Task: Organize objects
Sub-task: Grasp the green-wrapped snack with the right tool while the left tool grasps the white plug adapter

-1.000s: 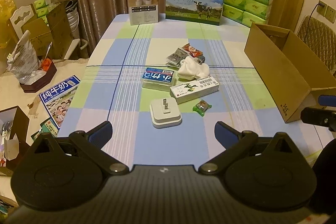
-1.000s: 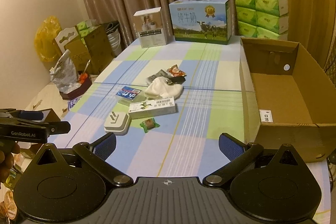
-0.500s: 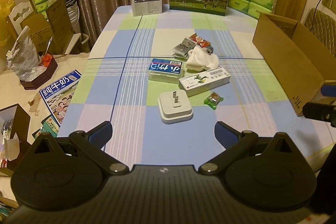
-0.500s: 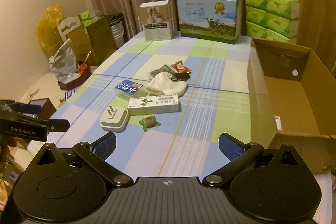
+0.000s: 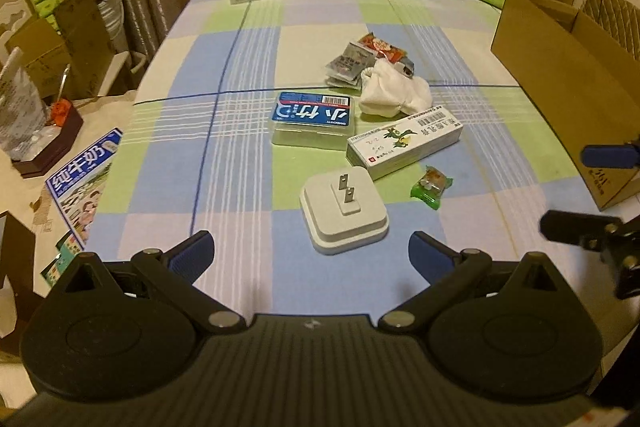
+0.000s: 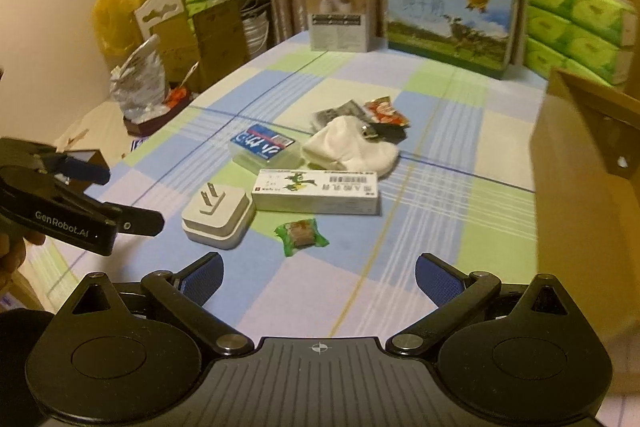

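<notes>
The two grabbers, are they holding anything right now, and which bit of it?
Nothing is held. The left gripper and the right gripper are both open and empty, hovering above the table, short of the white plug.

A: What sits nearest the right tongs [image 6: 318, 273]?
B: A green-wrapped candy [image 6: 301, 236] on the checked worktop [image 6: 420, 227], ahead of the spread, empty fingers.
A: And beyond?
B: A white plug adapter [image 6: 218, 217], prongs up, touching a long white carton [image 6: 316, 191]; the left tongs [image 6: 120, 199] hover at the left.
</notes>
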Demonstrator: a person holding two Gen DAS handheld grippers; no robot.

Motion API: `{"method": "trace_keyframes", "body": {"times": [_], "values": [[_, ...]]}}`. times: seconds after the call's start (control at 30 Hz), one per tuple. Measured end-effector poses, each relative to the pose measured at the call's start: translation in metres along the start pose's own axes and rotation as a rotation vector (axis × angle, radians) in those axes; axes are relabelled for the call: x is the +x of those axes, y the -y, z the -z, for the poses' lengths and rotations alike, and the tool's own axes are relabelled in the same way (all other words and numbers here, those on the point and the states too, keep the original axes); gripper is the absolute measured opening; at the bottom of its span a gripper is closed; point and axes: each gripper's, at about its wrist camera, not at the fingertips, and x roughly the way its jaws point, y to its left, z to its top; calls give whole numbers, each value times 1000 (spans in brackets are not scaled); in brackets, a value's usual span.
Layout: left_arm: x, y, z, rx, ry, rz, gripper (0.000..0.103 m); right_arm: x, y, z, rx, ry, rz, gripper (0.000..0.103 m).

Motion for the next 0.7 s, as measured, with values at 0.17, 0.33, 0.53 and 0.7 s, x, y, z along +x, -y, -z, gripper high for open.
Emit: {"method": "trace_keyframes", "body": {"times": [0.17,0.33,0.53,0.7], "values": [[21,0,-6,26,-12,9,101,35,2,-2,-44,-32,-22,90],[38,-4,-10,36,-18,14,101,69,-2,-1,-94,-56,-46,80],[48,-8,-10,26,-17,26,101,103,-4,-5,-125,-65,-63,65],[52,-10,-10,19,-10,37,101,116,-6,-6,-153,-62,-52,46]]}}
